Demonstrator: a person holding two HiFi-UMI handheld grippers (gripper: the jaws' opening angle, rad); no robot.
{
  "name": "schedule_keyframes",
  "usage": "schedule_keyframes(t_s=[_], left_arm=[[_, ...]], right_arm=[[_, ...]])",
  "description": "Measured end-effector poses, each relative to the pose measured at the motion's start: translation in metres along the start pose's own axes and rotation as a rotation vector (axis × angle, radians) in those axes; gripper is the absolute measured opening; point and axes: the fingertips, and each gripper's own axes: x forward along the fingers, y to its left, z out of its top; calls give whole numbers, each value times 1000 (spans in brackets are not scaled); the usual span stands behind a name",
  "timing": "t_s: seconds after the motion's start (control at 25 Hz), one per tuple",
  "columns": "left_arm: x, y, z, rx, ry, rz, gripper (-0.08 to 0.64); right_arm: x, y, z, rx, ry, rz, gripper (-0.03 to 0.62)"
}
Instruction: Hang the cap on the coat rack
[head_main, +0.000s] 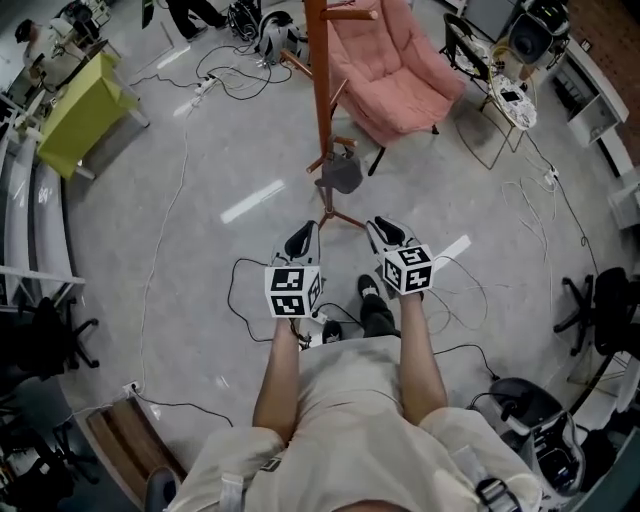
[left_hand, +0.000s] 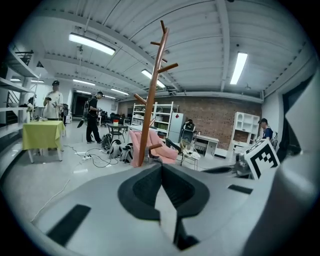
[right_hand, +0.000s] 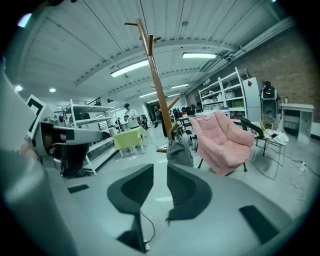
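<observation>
Fingers, left gripper (left_hand: 161, 172): I read the two dark pads as pressed together along one seam, with nothing between them.
Fingers, right gripper (right_hand: 160, 175): I read these as parted by a narrow gap. Only floor shows through it, and nothing is held.
Floor (head_main: 200, 190): pale grey and glossy, with cables (head_main: 235, 80) trailing over it near the rack's far side.
Pink chair (head_main: 395, 70): padded, standing just behind the rack and to its right in the head view.
Coat rack (head_main: 320, 90): a reddish-brown wooden pole with upward-slanting pegs on splayed feet. It stands straight ahead of both grippers and apart from them.
Table (head_main: 85, 105): draped in a yellow-green cloth, at the far left and well apart from the rack.
Forearms (head_main: 280, 370): bare, one behind each gripper, both reaching forward side by side.
Cap (head_main: 340, 172): grey, hanging from a low peg on the rack's right side, clear of both grippers. In the right gripper view I see it (right_hand: 180, 152) just above the gap, against the pole.
Marker cubes (head_main: 291, 290): one sits on each gripper, with black-and-white squares facing up.
</observation>
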Motion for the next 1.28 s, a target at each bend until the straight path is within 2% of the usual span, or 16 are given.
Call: schedule_keyframes(t_s=[0.52,0.68,1.28], left_arm=[[-34,-22,-19,27,3,-56,8],[-43,-18,-18,3,-12,-62,8],[-53,-23,-31,58,-1,-81,8]], right_arm=[[-41,36,-16,-15,-17,-4,83],[-47,50,-18,-25,-21,6,81],[-59,47,-21,-17,-40,-34,35]])
